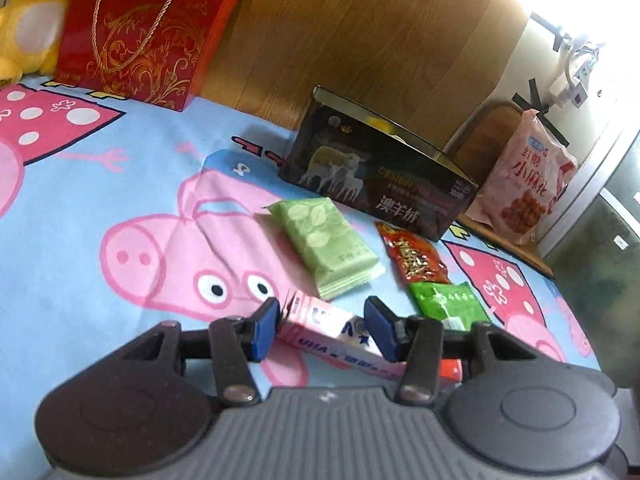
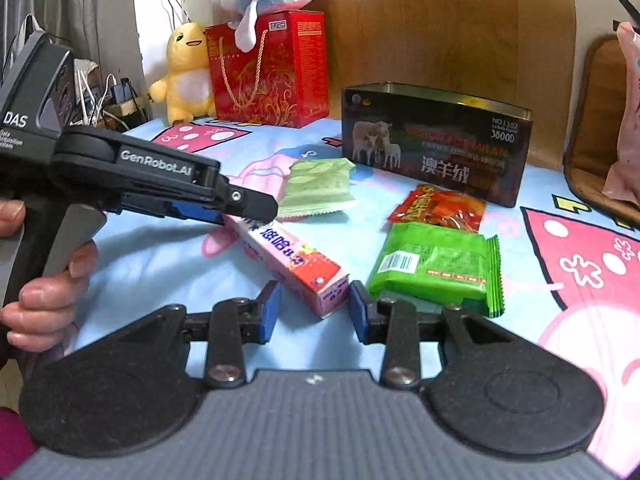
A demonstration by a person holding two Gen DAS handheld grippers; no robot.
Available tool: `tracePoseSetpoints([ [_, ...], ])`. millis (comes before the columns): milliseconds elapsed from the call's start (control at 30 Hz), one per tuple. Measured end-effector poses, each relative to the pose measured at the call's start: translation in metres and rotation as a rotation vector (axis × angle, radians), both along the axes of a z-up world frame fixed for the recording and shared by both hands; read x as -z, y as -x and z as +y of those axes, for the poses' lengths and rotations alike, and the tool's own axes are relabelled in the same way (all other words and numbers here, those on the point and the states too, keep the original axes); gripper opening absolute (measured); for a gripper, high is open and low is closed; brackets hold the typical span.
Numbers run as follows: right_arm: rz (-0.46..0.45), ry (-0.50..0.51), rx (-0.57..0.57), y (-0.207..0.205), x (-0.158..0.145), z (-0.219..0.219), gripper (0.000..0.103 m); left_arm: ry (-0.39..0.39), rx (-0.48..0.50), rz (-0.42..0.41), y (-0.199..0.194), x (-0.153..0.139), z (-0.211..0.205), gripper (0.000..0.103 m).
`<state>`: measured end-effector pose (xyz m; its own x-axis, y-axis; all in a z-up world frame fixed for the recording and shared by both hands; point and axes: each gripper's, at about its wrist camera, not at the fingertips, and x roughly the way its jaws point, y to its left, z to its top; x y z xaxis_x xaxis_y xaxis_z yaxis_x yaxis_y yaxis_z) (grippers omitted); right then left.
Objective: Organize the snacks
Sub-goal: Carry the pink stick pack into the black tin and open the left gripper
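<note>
Here the left tool (image 1: 322,326) grasps one end of the long pink box (image 1: 320,330), its blue pads pressed on both sides. The right tool (image 2: 314,310) has the other end of this box between its pads; whether they press on it I cannot tell. The box lies over a bed with a cartoon pig sheet (image 1: 80,208). Beyond it lie a pale green packet (image 1: 326,246), a red packet (image 1: 414,258) and a bright green packet (image 1: 446,302), near the open dark tin (image 1: 384,176).
</note>
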<state>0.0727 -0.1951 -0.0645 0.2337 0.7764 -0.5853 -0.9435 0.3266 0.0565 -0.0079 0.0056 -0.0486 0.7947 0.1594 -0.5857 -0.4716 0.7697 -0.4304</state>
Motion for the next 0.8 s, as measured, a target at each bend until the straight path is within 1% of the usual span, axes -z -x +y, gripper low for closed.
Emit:
tracePoseSetpoints([
  [100, 0.006, -0.005, -0.011, 0.000, 0.001, -0.001, 0.044, 0.005, 0.011, 0.003, 0.000, -0.001, 0.002, 0.048],
  [167, 0.013, -0.011, -0.024, -0.002, 0.000, -0.003, 0.044, 0.018, 0.011, -0.023, 0.009, -0.006, 0.009, 0.052],
  [267, 0.007, -0.012, -0.052, -0.006, -0.003, -0.008, 0.046, 0.023, -0.026, -0.076, 0.031, -0.015, 0.023, 0.062],
  [300, -0.006, -0.015, -0.067, -0.007, -0.004, -0.010, 0.047, 0.044, -0.031, -0.083, 0.036, -0.015, 0.028, 0.065],
  [333, -0.021, -0.012, -0.079, -0.006, -0.004, -0.011, 0.049, 0.069, -0.022, -0.086, 0.038, -0.015, 0.032, 0.066],
  [400, -0.046, 0.001, -0.113, -0.006, -0.004, -0.010, 0.049, 0.111, 0.001, -0.073, 0.036, -0.011, 0.035, 0.066],
  [500, -0.052, 0.024, -0.159, -0.006, 0.000, -0.004, 0.049, 0.113, 0.026, -0.028, 0.021, -0.005, 0.030, 0.066],
  [533, -0.048, 0.026, -0.178, -0.006, 0.001, -0.002, 0.048, 0.111, 0.036, -0.016, 0.014, -0.002, 0.027, 0.064],
  [567, -0.055, 0.029, -0.186, -0.005, 0.003, 0.000, 0.044, 0.101, 0.045, -0.016, 0.008, 0.000, 0.024, 0.061],
  [600, -0.073, 0.025, -0.187, -0.004, 0.004, 0.002, 0.037, 0.093, 0.057, -0.006, 0.004, 0.001, 0.020, 0.049],
  [633, -0.092, 0.032, -0.183, -0.003, 0.002, 0.004, 0.031, 0.053, 0.050, 0.021, -0.001, -0.001, 0.014, 0.047],
  [667, -0.093, 0.032, -0.185, -0.004, -0.001, 0.004, 0.031, 0.020, 0.054, 0.039, -0.005, -0.005, 0.010, 0.047],
  [700, -0.093, 0.014, -0.182, -0.007, -0.004, 0.002, 0.031, 0.009, 0.059, 0.033, -0.007, -0.010, 0.009, 0.048],
  [800, -0.110, -0.052, -0.161, -0.021, -0.018, -0.002, 0.031, 0.014, 0.083, -0.018, -0.015, -0.031, 0.017, 0.044],
])
